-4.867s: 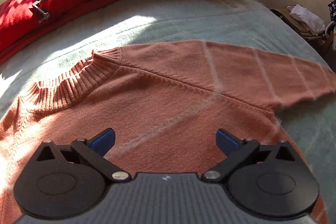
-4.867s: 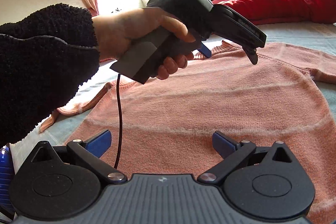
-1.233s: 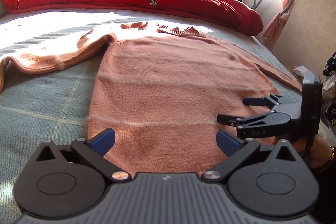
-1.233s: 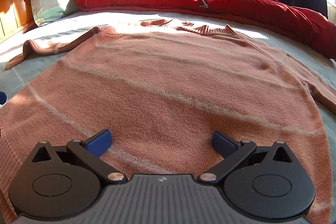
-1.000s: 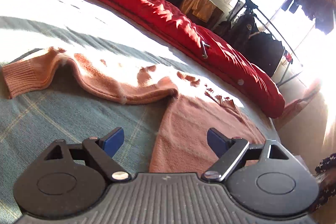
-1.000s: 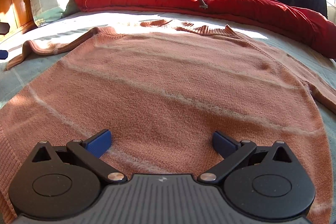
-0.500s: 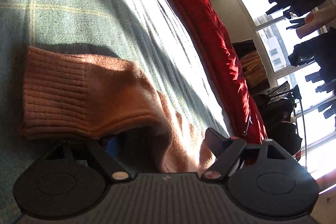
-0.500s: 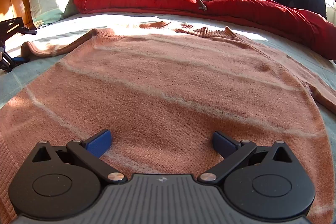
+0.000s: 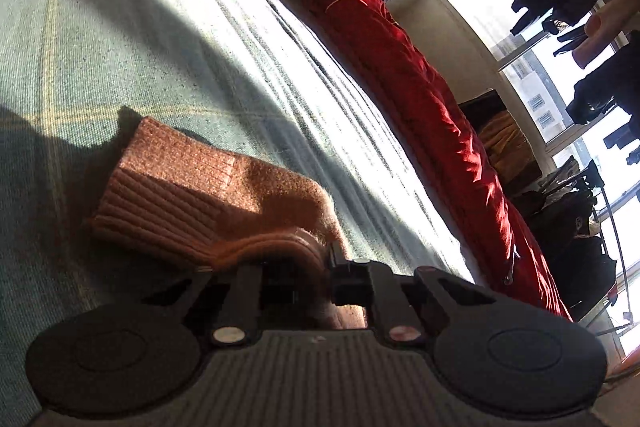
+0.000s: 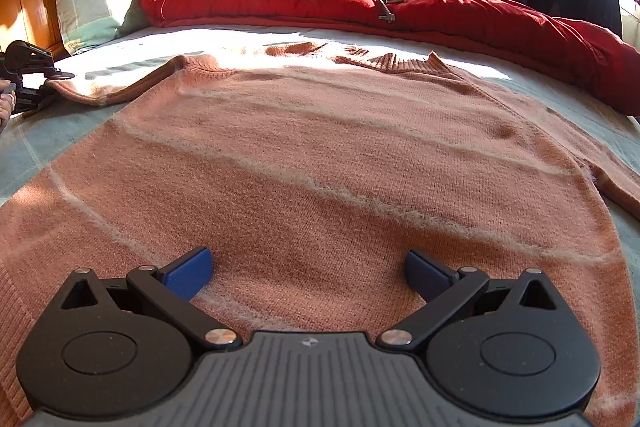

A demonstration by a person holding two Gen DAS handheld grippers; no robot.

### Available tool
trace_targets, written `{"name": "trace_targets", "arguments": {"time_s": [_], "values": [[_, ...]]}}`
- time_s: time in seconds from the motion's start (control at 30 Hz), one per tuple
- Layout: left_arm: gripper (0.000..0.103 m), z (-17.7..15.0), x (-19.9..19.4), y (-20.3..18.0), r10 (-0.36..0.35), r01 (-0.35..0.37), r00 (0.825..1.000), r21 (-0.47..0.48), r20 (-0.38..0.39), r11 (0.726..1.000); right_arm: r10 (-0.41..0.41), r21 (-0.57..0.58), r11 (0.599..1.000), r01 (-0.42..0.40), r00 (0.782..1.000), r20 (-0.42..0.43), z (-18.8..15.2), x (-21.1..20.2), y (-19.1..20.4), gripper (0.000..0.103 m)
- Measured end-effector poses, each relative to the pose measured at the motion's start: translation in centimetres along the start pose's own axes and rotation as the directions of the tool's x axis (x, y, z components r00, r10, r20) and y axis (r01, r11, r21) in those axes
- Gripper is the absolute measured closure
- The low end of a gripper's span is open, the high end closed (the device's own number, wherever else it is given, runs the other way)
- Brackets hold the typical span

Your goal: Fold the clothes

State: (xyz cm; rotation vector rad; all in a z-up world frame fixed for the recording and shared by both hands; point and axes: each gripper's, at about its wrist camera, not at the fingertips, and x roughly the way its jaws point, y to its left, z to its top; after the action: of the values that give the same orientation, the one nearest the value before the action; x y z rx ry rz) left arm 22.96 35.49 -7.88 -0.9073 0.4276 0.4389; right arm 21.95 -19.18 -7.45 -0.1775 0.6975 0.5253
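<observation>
Swung out from the sweater's (image 10: 320,163) hem, left gripper (image 9: 316,267) now pinches its sleeve cuff (image 9: 192,195), pads hidden by knit; right gripper (image 10: 308,271) hovers wide open, empty.

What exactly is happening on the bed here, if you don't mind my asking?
A person with a claw in each hand is folding an orange knit sweater spread flat on the bed. The left claw has shut on the sweater's sleeve near its ribbed cuff, out at the side of the bed. The right claw hovers open over the sweater's lower body, gripping nothing. No fold has been made yet.
</observation>
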Motion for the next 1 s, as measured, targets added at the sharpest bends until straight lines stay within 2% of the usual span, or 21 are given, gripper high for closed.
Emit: {"name": "trace_targets", "arguments": {"time_s": [0.23, 0.33, 0.37, 0.43, 0.53, 0.6, 0.63, 0.7, 0.8, 0.87, 1.0], "values": [[0.095, 2.3, -2.8, -2.0, 0.071, -0.088, 0.992, 0.166, 0.103, 0.982, 0.001, 0.001, 1.000, -0.001, 1.000, 0.001, 0.0, 0.0, 0.0, 0.000], [0.094, 2.1, -3.4, -2.2, 0.065, -0.093, 0.990, 0.228, 0.126, 0.969, 0.001, 0.001, 1.000, -0.001, 1.000, 0.002, 0.0, 0.0, 0.0, 0.000], [0.094, 1.9, -3.3, -2.3, 0.069, -0.100, 0.989, 0.251, 0.132, 0.963, 0.000, 0.000, 1.000, 0.000, 1.000, 0.002, 0.0, -0.1, 0.0, 0.000], [0.086, 1.4, -3.0, -1.8, 0.088, -0.118, 0.989, 0.276, 0.121, 0.954, -0.001, 0.000, 1.000, 0.001, 1.000, 0.003, 0.0, -0.1, 0.0, 0.000], [0.084, 1.5, -2.4, 0.4, 0.085, -0.098, 0.993, 0.179, 0.079, 0.979, -0.001, -0.001, 1.000, 0.001, 1.000, 0.003, 0.0, -0.1, 0.0, 0.000], [0.080, 1.9, -2.6, 2.2, 0.070, -0.077, 0.993, 0.076, 0.091, 0.994, -0.001, -0.001, 1.000, 0.001, 1.000, 0.003, 0.0, -0.1, 0.0, 0.000], [0.077, 2.1, -2.8, 3.1, 0.057, -0.060, 0.994, 0.026, 0.093, 0.998, -0.001, -0.001, 1.000, 0.001, 1.000, 0.003, 0.0, -0.1, 0.0, 0.000], [0.077, 2.6, -3.0, 4.7, 0.038, -0.033, 0.995, -0.057, 0.089, 0.998, -0.001, -0.001, 1.000, 0.001, 1.000, 0.003, 0.0, -0.1, 0.0, 0.000], [0.082, 2.8, -3.5, 5.2, 0.074, -0.070, 0.992, -0.048, 0.099, 0.996, -0.001, -0.002, 1.000, 0.001, 1.000, 0.003, 0.0, -0.1, 0.0, 0.000], [0.087, 2.9, -4.3, 5.1, 0.084, -0.080, 0.985, -0.035, 0.148, 0.996, -0.001, -0.002, 1.000, 0.001, 1.000, 0.003, 0.0, -0.1, 0.0, 0.000], [0.088, 3.2, -6.7, 3.6, 0.084, -0.113, 0.954, 0.086, 0.288, 0.990, -0.001, -0.002, 1.000, 0.001, 1.000, 0.004, 0.0, -0.1, 0.0, 0.000]]}}
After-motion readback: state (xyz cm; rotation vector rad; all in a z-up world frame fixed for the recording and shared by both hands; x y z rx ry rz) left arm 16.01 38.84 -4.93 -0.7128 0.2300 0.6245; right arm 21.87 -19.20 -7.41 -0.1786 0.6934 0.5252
